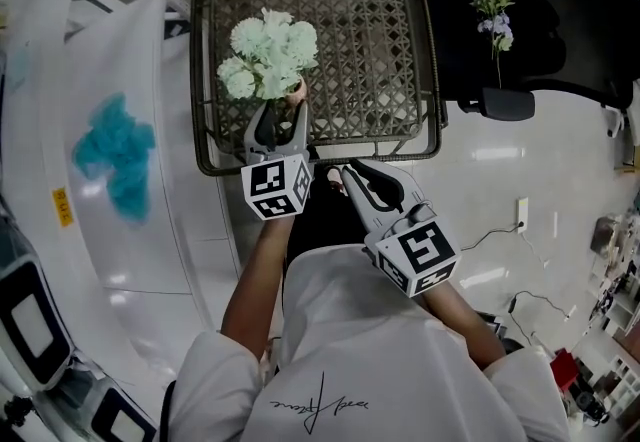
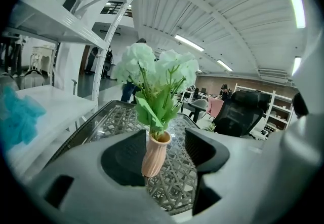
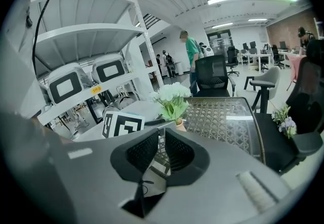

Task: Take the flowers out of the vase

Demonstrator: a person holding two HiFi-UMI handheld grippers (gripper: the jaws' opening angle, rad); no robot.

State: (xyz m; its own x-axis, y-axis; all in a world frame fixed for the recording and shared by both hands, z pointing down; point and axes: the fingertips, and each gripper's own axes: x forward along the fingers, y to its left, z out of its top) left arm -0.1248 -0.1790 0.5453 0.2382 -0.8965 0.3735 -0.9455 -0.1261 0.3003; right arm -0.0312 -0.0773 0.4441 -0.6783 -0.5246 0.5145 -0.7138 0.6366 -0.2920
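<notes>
Woven lattice worktop (image 1: pixel 380 40) carries upright ribbed peach vase (image 2: pixel 154 157) of white flowers (image 1: pixel 268 52), standing between open left tongs (image 1: pixel 280 115), stems vertical; right tongs (image 1: pixel 348 170) closed, empty, farther back.

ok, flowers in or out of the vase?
In. Green stems of the flowers run down into the mouth of the vase.

Left tool (image 1: pixel 283 110) flanking vase (image 1: pixel 297 88), apparently loose, flowers (image 1: pixel 268 52) inside, wicker table (image 1: pixel 375 30)
</notes>
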